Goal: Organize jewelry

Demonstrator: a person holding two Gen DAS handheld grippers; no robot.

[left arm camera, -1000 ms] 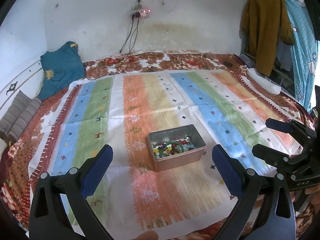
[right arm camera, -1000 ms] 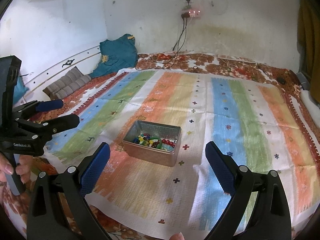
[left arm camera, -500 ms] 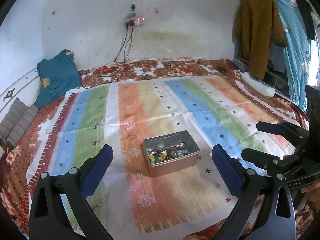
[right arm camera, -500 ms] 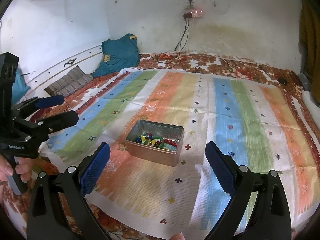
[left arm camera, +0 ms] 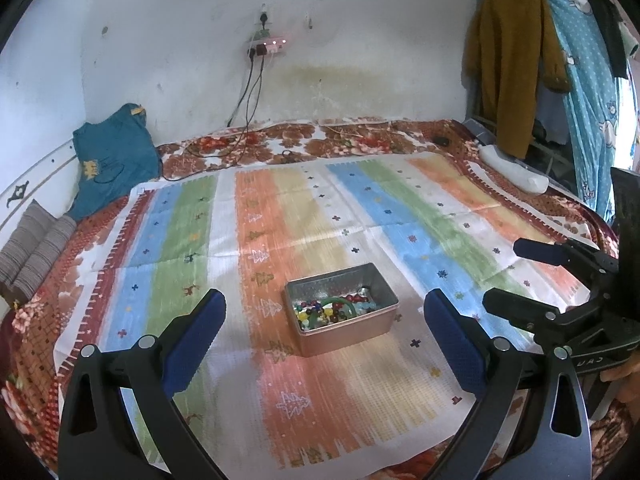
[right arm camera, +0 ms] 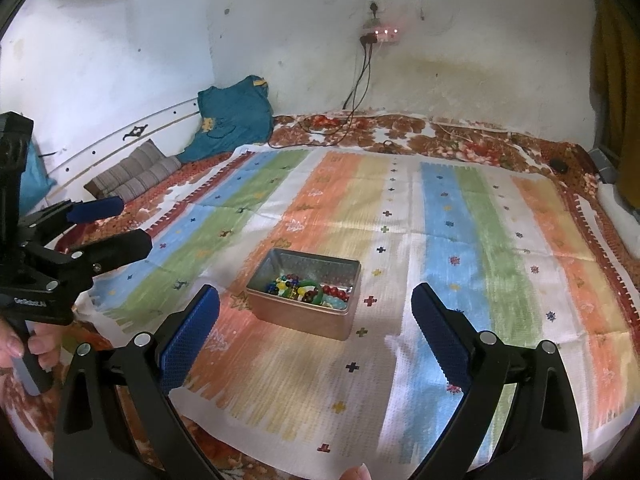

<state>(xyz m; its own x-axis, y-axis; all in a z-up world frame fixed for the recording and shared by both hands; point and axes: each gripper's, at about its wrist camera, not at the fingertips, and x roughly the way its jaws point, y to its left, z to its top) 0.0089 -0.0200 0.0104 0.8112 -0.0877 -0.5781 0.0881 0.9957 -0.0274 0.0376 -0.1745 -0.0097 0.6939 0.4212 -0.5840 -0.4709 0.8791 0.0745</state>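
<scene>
Rectangular metal tin of beads on the striped cloth, both tongs spread and holding nothing

Left wrist view: the left tongs (left arm camera: 324,322) stand spread, blue ribbed pads apart, above the near part of the striped cloth (left arm camera: 400,216); the metal tin (left arm camera: 342,312) sits between the pads and beyond them, its long axis running from lower left to upper right, open side up, with smooth brushed walls; inside lie mixed round beads (left arm camera: 320,314) and a green ring. Right wrist view: the right tongs (right arm camera: 316,320) are likewise spread, clear of the tin (right arm camera: 302,300), whose long axis here runs left to right, tilted slightly down to the right; the left tongs (right arm camera: 116,224) show at the left edge, spread, well apart from the tin
</scene>
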